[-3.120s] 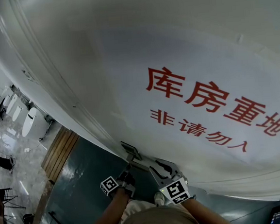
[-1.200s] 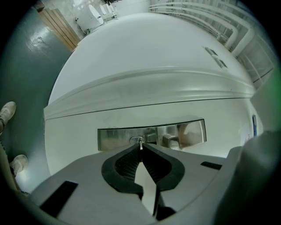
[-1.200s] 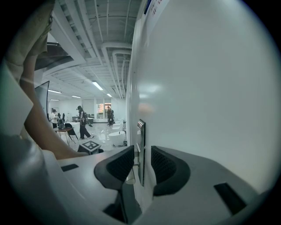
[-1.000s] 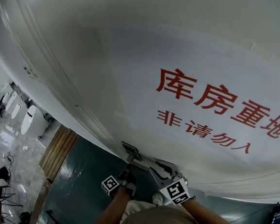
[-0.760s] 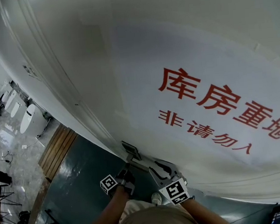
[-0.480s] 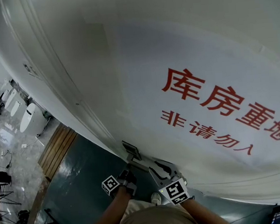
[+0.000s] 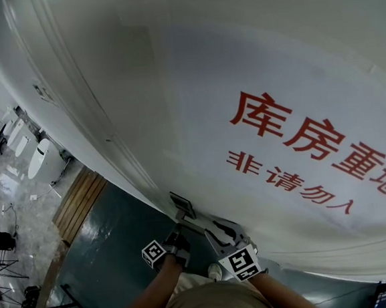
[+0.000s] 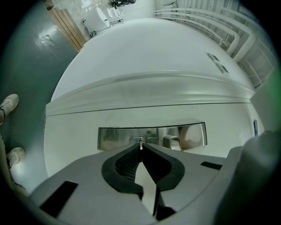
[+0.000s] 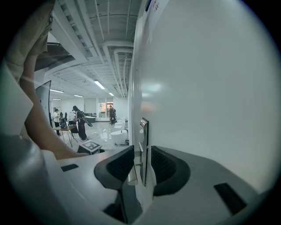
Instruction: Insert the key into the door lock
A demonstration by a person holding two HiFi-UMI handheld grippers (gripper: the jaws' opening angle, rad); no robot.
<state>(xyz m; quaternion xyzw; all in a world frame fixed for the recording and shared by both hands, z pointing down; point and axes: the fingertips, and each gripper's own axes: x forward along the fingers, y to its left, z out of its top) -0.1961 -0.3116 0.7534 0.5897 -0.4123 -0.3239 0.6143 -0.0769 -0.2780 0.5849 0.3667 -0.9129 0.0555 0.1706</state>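
White door (image 7: 173,84) with red lettering (image 7: 313,146) fills head view, dark green floor (image 7: 115,257) below. Left tongs (image 8: 140,152) pressed together on key (image 8: 140,143), blade tip at keyhole in steel lock plate (image 8: 189,135); how deep it sits, cannot tell. Right tongs (image 9: 141,165) slightly spread, straddling silver door handle (image 9: 132,175) and edge of lock plate. One pad (image 9: 123,165) looks to be against handle, other pad clear of it.
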